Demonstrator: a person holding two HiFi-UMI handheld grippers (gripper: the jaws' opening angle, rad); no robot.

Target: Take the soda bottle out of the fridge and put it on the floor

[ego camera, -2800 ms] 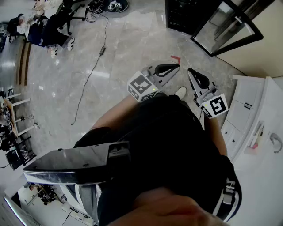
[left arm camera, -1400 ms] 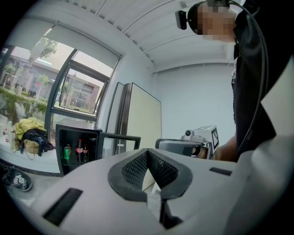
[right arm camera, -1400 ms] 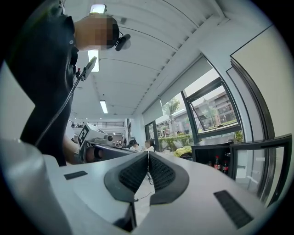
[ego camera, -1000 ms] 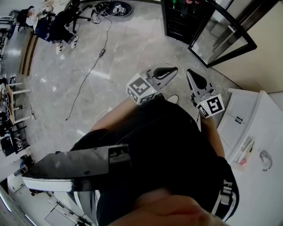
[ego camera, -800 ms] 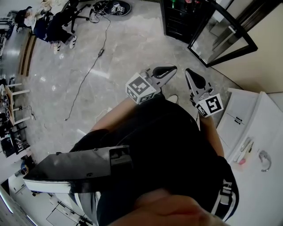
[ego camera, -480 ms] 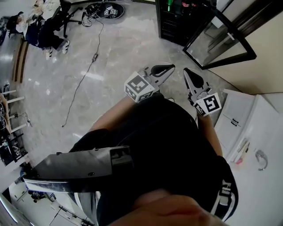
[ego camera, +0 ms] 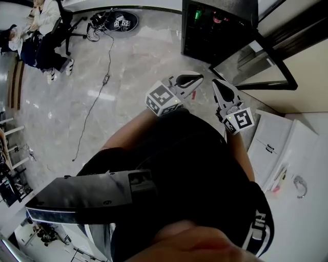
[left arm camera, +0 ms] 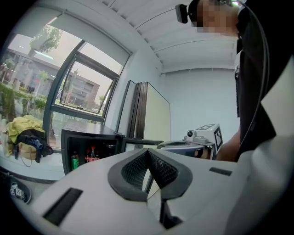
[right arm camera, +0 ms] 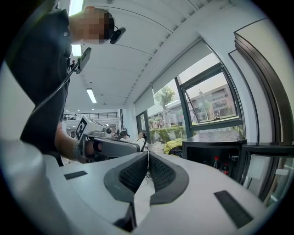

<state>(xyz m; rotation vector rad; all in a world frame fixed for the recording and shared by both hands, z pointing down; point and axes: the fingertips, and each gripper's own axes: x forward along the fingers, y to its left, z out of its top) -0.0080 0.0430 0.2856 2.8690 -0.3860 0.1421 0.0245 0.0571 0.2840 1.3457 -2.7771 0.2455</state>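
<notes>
Open room: bare marble floor [ego camera: 146, 53] lies between the grippers and the fridge [ego camera: 205, 41], with nothing standing on that stretch. The fridge door [ego camera: 240, 57] is swung fully open to the right. Its outer edge is near a white cabinet [ego camera: 274, 138] at the right border of the head view. A thin cable [ego camera: 96, 102] trails over the floor at left, well apart from the fridge. A seated person [ego camera: 43, 25] is at the far upper left.

Grippers: the left gripper [ego camera: 195, 79] and right gripper [ego camera: 219, 87] are side by side, both pointing toward the fridge and well short of it. Each gripper view shows its pads pressed together at the tip with nothing between them.

Hidden or cut off: the wearer's dark torso [ego camera: 189, 169] fills the lower half of the head view and covers the floor below it. The fridge top is cut by the upper edge of the frame. Labels inside are too small to read.

Contents: the fridge interior is dark. The soda bottle [ego camera: 217, 19], red-capped, stands upright on a shelf inside with at least one similar bottle beside it. A green can [ego camera: 196, 14] stands to their left. The same group shows small in the left gripper view, bottle [left arm camera: 93, 154] and can [left arm camera: 75, 161]. In the right gripper view only the red caps [right arm camera: 215, 161] can be made out.
</notes>
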